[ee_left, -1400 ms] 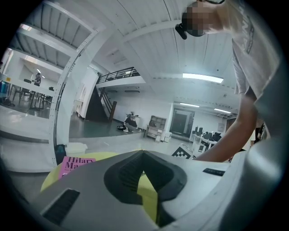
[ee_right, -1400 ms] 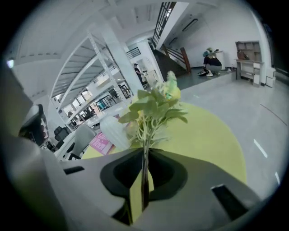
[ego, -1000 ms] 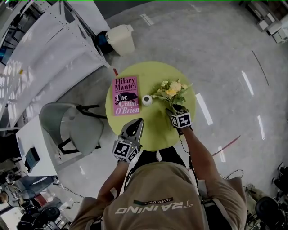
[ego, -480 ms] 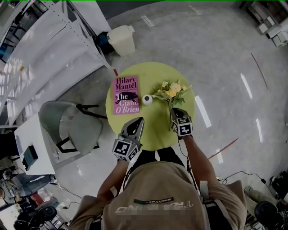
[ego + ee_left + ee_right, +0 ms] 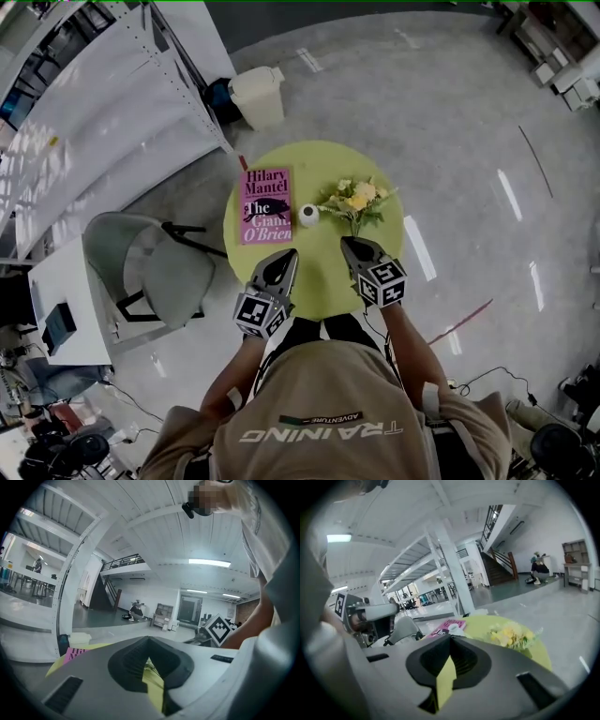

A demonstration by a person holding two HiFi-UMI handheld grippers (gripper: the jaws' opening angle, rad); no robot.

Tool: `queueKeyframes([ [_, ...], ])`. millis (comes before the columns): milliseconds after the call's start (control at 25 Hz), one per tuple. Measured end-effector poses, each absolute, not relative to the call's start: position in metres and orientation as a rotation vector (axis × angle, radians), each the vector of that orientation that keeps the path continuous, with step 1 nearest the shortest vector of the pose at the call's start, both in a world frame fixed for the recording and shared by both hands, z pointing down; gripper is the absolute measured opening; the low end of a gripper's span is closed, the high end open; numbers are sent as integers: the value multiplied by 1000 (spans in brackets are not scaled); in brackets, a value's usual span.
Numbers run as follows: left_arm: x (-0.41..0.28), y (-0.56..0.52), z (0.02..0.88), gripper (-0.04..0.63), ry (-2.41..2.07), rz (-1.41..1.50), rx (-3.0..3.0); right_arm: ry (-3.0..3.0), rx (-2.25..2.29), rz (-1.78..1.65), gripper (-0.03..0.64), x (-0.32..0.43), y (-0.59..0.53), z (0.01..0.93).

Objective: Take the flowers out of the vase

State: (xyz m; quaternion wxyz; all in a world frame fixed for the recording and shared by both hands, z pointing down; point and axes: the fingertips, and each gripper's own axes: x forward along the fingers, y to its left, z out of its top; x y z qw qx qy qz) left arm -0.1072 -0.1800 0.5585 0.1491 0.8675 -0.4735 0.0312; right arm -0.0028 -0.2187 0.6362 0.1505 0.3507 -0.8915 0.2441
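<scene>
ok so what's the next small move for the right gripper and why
Probably just draw the right gripper back to rest. Its jaws have just closed on nothing, the flowers lie on the table beside the vase, and the vase looks empty, so nothing seems left to pull.

My left hand-held gripper (image 5: 284,258) has a smooth, matt grey plastic shell, and my right hand-held gripper (image 5: 352,246) looks the same. Its pads (image 5: 464,660) are black, ribbed and rubbery. The yellow-green surface (image 5: 323,277) is matt and even. The book (image 5: 266,205) has a pink printed paper cover. The grey floor (image 5: 450,122) is polished and glossy with light streaks. The chair (image 5: 155,267) has a smooth plastic shell.
</scene>
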Motion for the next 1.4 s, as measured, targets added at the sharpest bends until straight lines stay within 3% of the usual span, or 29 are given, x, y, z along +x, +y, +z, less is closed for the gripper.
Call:
queueKeyframes([
  [520, -106, -165, 516, 2, -1409, 61, 2582, -2723, 965, 372, 2, -21, -190, 539],
  [1400, -119, -159, 443, 2, -1592, 10, 2629, -2842, 1014, 194, 0, -7, -170, 441],
])
